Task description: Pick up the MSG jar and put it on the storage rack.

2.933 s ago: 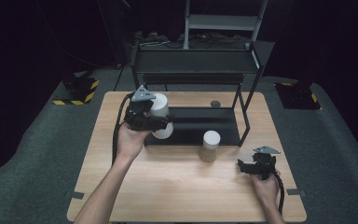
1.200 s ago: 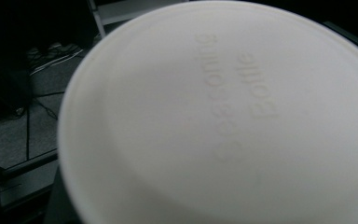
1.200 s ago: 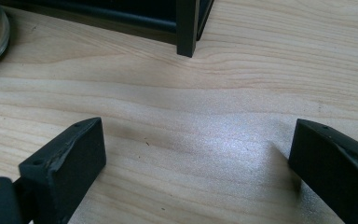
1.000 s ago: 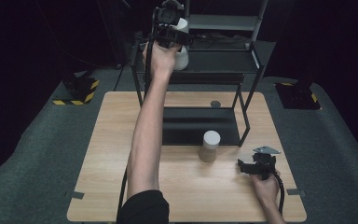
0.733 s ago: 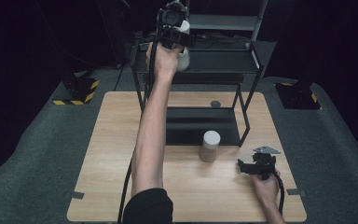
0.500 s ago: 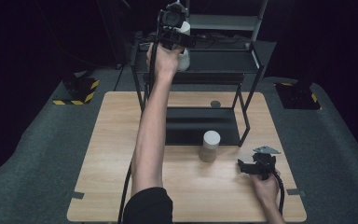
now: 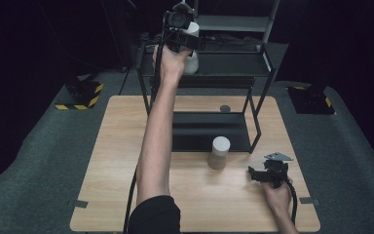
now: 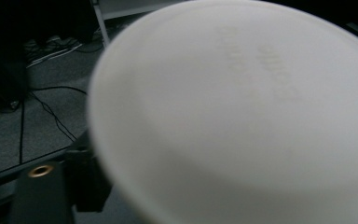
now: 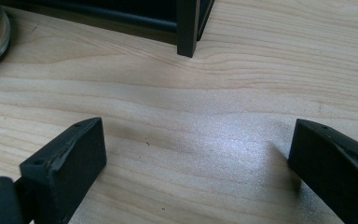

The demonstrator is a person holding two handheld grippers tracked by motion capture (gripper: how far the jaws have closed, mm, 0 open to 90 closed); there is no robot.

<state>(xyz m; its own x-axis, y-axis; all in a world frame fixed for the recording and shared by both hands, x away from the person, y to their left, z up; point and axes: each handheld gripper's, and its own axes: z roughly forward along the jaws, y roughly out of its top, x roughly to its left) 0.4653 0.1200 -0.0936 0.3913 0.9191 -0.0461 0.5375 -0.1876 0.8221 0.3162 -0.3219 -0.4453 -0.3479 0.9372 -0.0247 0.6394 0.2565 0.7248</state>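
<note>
Faint embossed lettering on white cup [image 8: 242, 121], unreadable.

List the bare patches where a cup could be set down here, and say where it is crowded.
Free: the wooden table left of the raised arm, and its near edge. Crowded: the shelf rack, where the left gripper meets the white cup, and between the second cup and right gripper.

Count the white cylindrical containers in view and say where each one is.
2. One white container is on the black rack's upper shelf, at the left gripper. The other container stands on the wooden table, in front of the rack. The gripper may hide more.
</note>
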